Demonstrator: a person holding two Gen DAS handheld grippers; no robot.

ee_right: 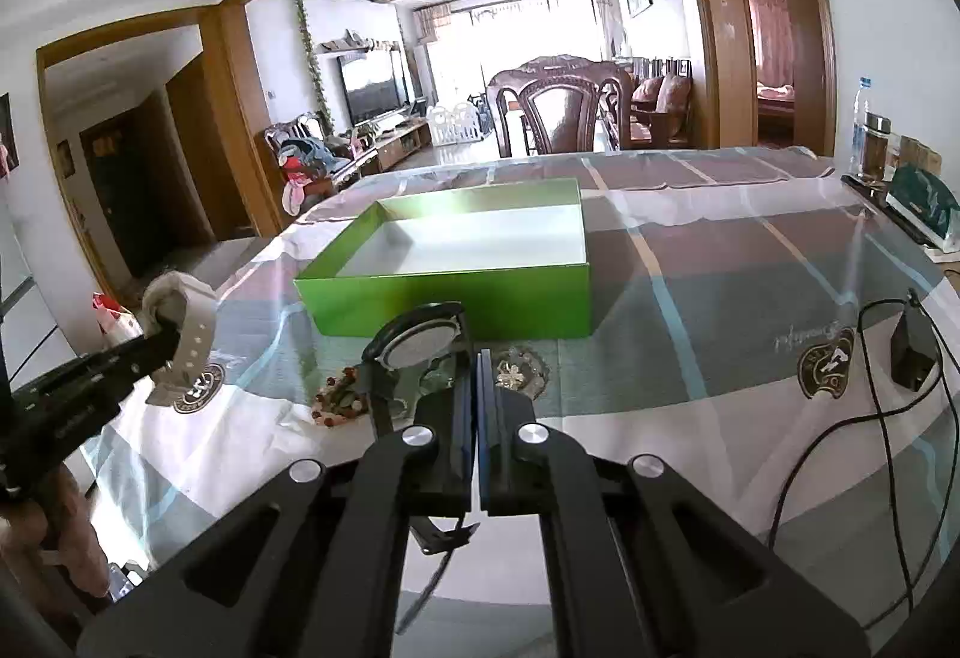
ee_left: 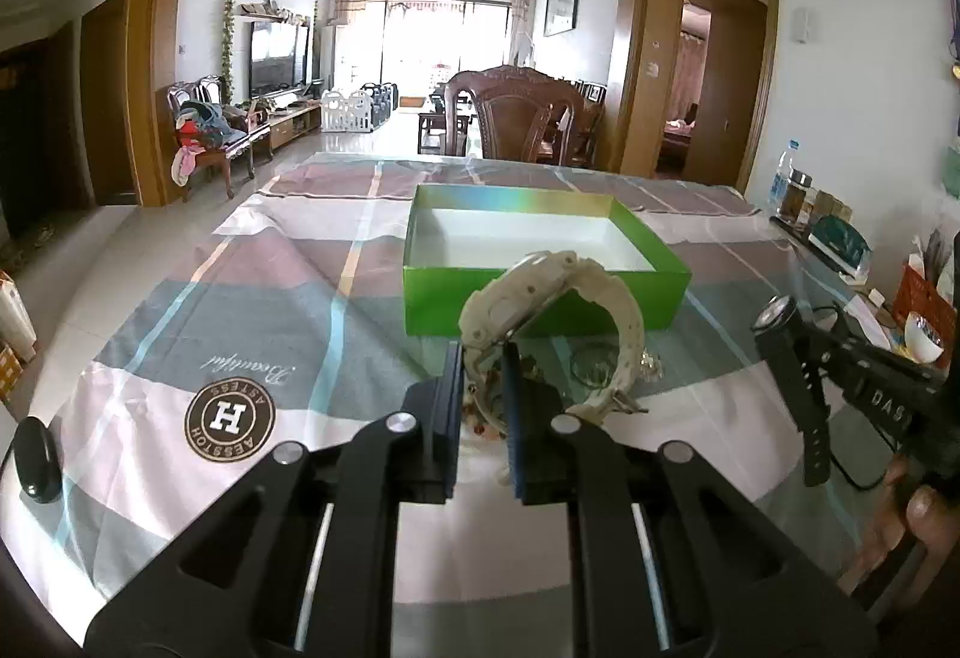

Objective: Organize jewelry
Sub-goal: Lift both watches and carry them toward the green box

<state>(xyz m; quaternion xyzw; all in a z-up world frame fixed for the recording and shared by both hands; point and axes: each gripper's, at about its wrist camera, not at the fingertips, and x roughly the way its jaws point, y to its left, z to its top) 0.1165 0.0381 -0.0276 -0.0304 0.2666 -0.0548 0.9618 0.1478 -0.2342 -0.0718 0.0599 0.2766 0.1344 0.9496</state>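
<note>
My left gripper (ee_left: 485,358) is shut on the strap of a white wristwatch (ee_left: 540,310), lifted above the table just in front of the green box (ee_left: 540,298). The box is open and shows only its white floor. At the right, my right gripper (ee_left: 810,352) holds a black wristwatch (ee_left: 786,358). In the right wrist view my right gripper (ee_right: 477,364) is shut on the black wristwatch (ee_right: 420,346), in front of the green box (ee_right: 444,292). At the left edge there, the left gripper (ee_right: 162,343) carries the white wristwatch (ee_right: 180,334).
A red bead bracelet (ee_right: 342,400), a brooch-like piece (ee_right: 519,367) and thin rings (ee_left: 594,361) lie on the checked cloth before the box. A black charger with cable (ee_right: 909,352) lies at right, bottles and a tissue box (ee_right: 918,205) behind. A black oval (ee_left: 37,460) sits left.
</note>
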